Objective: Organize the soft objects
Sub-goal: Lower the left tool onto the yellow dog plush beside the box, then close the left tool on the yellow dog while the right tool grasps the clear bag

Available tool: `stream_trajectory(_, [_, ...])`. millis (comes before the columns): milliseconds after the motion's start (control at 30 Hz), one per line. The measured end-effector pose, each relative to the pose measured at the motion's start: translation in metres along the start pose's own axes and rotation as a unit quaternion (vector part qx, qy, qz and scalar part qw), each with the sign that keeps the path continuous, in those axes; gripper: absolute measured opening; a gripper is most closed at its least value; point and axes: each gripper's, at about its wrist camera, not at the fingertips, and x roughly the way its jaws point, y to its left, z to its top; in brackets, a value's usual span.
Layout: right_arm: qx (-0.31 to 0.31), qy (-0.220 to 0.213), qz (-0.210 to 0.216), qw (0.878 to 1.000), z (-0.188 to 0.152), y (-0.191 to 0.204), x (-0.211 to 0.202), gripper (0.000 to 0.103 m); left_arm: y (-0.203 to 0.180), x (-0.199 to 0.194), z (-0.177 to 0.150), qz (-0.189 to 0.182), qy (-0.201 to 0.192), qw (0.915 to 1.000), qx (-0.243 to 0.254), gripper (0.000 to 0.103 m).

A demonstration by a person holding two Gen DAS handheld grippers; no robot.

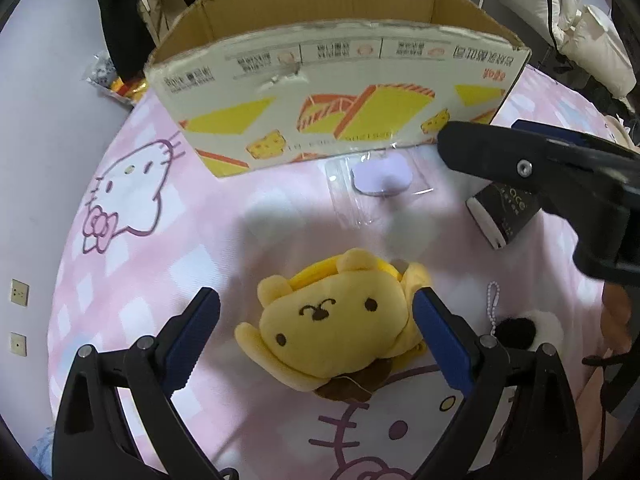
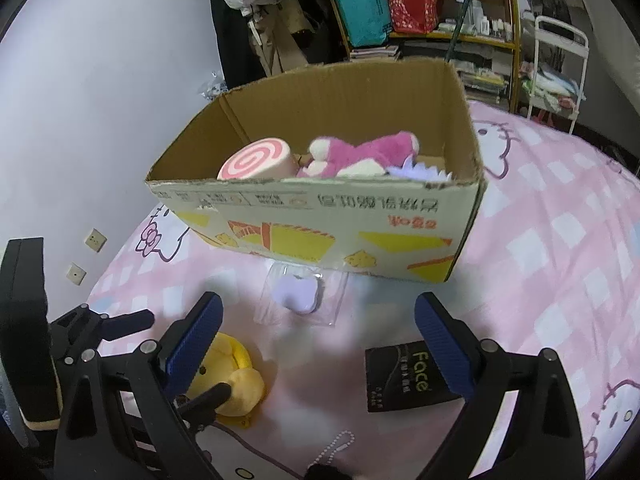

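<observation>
The yellow plush dog (image 1: 332, 326) lies on the bed (image 1: 200, 224) directly between the wide-spread fingers of the left hand-held gripper (image 1: 316, 320), touching its right finger, long axis running near-left to far-right. The right hand-held gripper (image 2: 318, 324), also wide and empty, hangs higher and farther right, so the left is nearer; the cardboard box (image 2: 320, 216) stands beyond on the far side.

Plush dog (image 1: 336, 320) lies on bedspread (image 1: 200, 232) before box (image 1: 340, 92).

The black packet (image 2: 404, 378) on the pink bedspread read "Face", while the printing on the cardboard box (image 2: 320, 216) stood upside down and could not be read.
</observation>
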Motion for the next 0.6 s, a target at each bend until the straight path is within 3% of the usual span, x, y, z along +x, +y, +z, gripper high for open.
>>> stream_trajectory(333, [-0.011,0.025,-0.005,1.0,-0.002,0.003,0.022,0.101,0.012,0.023,0.0,-0.044,0.045,0.9968,-0.048,0.097])
stream_trajectory(600, [-0.012,0.048,-0.004,0.999,-0.002,0.004,0.044,0.1,0.025,0.033,-0.003,-0.077,0.069,0.9912,-0.083,0.093])
